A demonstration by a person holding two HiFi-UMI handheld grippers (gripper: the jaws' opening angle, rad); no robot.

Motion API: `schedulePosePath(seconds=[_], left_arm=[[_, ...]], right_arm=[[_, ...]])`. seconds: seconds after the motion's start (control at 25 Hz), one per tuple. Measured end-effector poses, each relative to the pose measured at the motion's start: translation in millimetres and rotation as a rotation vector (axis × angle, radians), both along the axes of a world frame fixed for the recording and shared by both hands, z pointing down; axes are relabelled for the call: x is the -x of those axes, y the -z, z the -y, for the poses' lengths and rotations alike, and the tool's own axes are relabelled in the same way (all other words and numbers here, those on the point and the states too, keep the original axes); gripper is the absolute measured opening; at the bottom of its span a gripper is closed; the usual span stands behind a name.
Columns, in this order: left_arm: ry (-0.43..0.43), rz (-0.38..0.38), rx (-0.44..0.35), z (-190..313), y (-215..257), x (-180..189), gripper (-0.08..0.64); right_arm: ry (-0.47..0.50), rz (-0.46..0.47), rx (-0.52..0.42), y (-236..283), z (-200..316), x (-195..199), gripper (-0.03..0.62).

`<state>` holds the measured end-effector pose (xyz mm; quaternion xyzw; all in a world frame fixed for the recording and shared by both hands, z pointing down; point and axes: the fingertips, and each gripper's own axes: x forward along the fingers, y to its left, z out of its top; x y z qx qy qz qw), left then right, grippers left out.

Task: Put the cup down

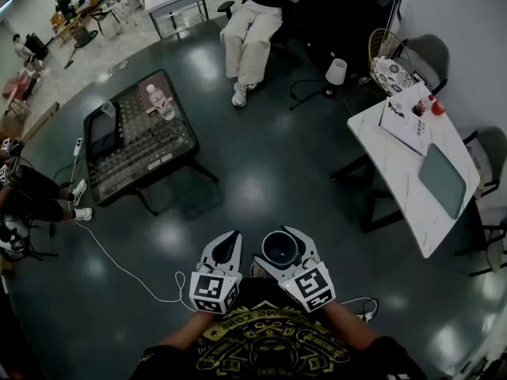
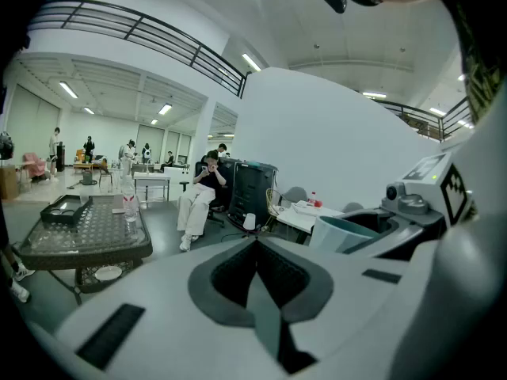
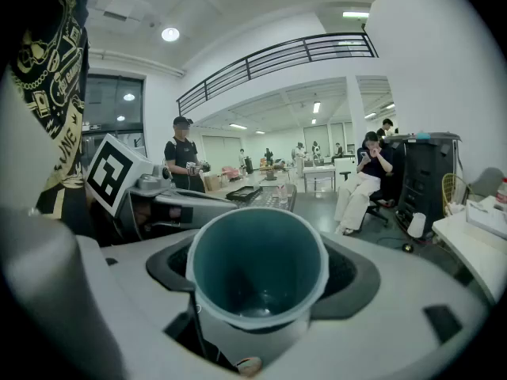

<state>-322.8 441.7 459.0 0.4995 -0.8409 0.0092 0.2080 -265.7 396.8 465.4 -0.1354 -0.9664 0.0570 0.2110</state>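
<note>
A teal cup stands upright between the jaws of my right gripper, close in front of my torso and high above the dark floor. In the right gripper view the cup fills the gap, mouth towards the camera and empty, with the right gripper shut on its sides. My left gripper hovers just to the left of it, jaws together and holding nothing. The left gripper view shows that gripper's jaws meeting, with the cup off to the right.
A black mesh table with a water bottle stands ahead on the left. At the right is a white table with a book and a grey pad. A seated person is further ahead. A white cable crosses the floor.
</note>
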Motion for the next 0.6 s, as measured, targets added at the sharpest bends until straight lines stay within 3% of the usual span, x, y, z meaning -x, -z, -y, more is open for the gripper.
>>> schedulePosePath(seconds=[0.6], left_arm=[[-0.035, 0.009, -0.012, 4, 3, -16, 0.011]], right_arm=[[-0.074, 0.025, -0.001, 11, 17, -14, 0.391]])
